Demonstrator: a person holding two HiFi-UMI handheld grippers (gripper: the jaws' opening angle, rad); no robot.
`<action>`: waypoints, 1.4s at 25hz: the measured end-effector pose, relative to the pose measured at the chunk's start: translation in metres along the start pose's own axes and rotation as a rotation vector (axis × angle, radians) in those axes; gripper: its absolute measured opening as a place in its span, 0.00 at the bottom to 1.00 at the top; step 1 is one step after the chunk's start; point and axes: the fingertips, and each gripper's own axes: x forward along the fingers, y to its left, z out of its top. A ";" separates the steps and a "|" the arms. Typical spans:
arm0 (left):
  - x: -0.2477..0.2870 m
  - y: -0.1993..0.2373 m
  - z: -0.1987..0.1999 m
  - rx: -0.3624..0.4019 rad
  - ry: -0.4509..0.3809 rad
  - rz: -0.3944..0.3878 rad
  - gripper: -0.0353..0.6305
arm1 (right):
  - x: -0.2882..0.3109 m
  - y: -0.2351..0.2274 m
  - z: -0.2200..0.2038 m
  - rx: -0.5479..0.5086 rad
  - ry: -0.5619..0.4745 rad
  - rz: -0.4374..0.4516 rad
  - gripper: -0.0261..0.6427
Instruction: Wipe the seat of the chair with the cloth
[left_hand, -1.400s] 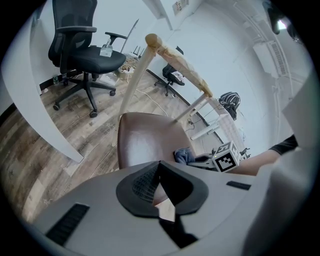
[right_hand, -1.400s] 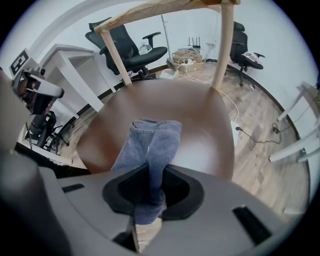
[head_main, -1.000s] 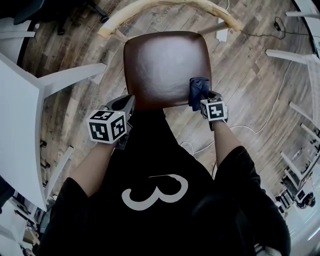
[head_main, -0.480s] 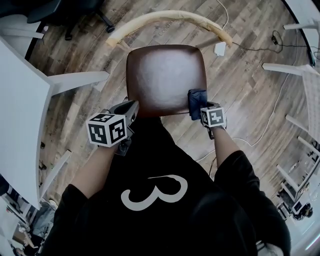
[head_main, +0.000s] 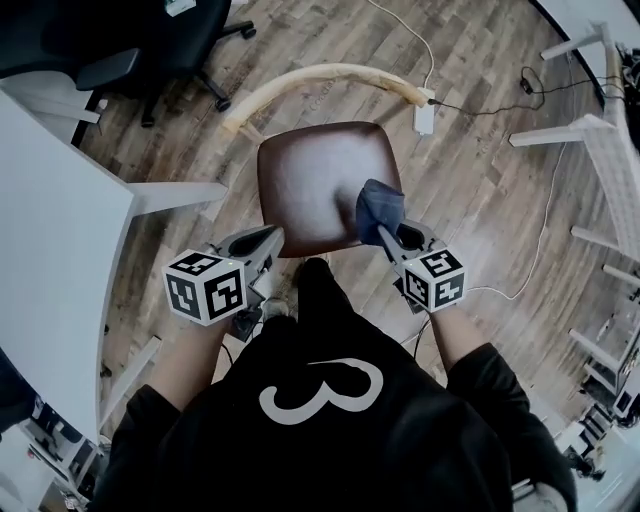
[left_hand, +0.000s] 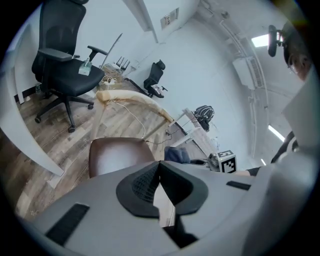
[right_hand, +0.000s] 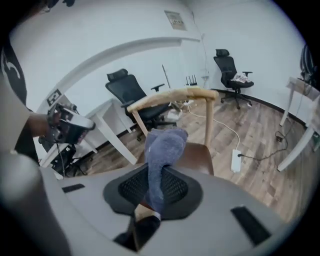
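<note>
A wooden floor (head_main: 490, 200) fills the head view, with a white table (head_main: 50, 250) down the left edge of the frame. At the centre stands the chair, its brown seat (head_main: 310, 185) glossy and its curved pale wooden backrest (head_main: 320, 80) arching across the upper middle. A black office chair (head_main: 150, 40) sits in the upper left corner. Below the seat, the person's black shirt takes up the lower part of the frame. The left gripper (head_main: 268, 238) is just beside the seat's lower left corner; in the left gripper view its jaws are together with nothing between them. The right gripper (head_main: 385, 232) is at the seat's lower right corner, its jaws clamped on the blue cloth (head_main: 380, 207). The cloth sticks out beyond the jaws in a bunched fold over the lower right part of the seat; whether it touches the seat cannot be made out. A small white power strip (head_main: 424, 118) lies on the floor just beside the backrest's right end.
</note>
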 end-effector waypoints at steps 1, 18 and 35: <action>-0.008 -0.010 0.004 0.015 -0.009 -0.024 0.07 | -0.012 0.017 0.013 -0.001 -0.042 0.016 0.13; -0.222 -0.140 -0.001 0.392 -0.213 -0.237 0.07 | -0.186 0.264 0.101 -0.026 -0.488 0.065 0.13; -0.301 -0.196 -0.023 0.555 -0.330 -0.255 0.07 | -0.255 0.338 0.106 -0.093 -0.625 0.073 0.13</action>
